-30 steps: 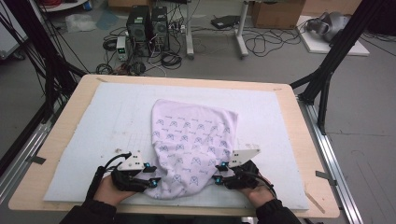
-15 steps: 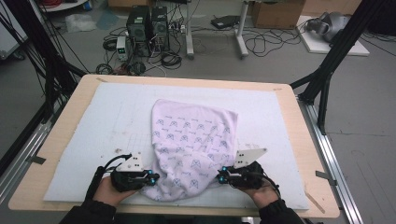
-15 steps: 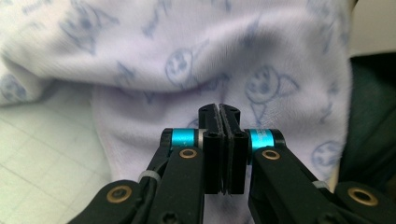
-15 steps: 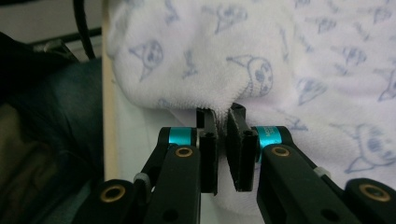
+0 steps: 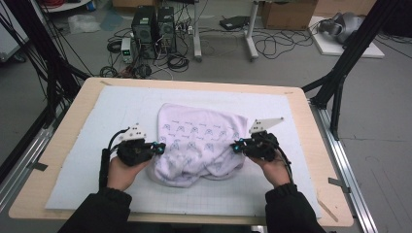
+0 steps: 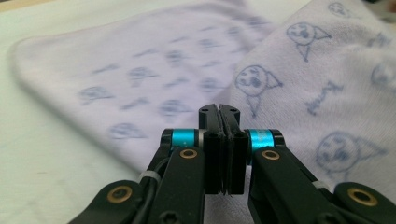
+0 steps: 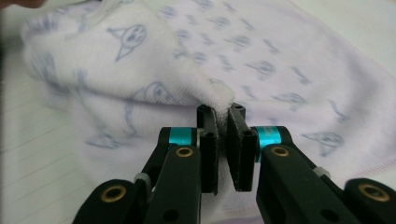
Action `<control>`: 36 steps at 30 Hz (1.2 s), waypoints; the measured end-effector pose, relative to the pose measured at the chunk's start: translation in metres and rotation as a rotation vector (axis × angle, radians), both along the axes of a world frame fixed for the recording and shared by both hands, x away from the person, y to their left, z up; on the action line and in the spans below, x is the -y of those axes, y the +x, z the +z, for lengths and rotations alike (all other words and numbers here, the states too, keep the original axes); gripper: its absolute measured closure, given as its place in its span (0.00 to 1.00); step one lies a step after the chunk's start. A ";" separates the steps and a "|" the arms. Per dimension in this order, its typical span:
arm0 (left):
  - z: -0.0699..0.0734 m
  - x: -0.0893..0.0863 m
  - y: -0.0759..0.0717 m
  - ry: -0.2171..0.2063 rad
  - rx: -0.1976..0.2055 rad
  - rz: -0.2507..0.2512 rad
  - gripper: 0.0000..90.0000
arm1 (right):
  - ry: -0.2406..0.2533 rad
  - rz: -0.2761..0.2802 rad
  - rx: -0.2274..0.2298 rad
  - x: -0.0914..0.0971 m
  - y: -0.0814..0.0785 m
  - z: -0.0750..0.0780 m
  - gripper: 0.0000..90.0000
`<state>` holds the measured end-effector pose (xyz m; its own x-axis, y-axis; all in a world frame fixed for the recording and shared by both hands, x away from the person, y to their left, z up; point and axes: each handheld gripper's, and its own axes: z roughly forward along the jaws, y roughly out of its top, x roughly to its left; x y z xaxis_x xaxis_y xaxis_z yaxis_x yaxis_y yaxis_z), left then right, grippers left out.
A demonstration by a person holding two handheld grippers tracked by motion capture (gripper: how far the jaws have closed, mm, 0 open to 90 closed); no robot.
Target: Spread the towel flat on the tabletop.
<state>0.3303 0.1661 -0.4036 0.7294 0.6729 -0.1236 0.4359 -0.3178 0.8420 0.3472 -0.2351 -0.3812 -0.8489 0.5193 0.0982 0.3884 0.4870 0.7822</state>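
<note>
White printed towel (image 5: 199, 141), rumpled, edges lifted

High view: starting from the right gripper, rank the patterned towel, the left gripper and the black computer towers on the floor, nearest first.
1. The patterned towel: pinched in the right gripper, at the table's middle.
2. The left gripper: across the towel, to the left.
3. The black computer towers: on the floor beyond the table's far edge.
</note>
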 end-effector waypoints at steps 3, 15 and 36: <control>-0.015 0.003 0.023 0.006 -0.061 0.034 0.98 | -0.044 -0.063 -0.104 -0.002 0.033 -0.030 0.92; 0.005 -0.021 -0.008 0.033 0.018 0.023 0.68 | 0.035 -0.091 -0.002 0.016 0.006 -0.002 0.74; -0.029 0.015 -0.049 0.076 -0.038 -0.135 0.48 | 0.041 0.072 0.039 -0.024 -0.038 -0.027 0.61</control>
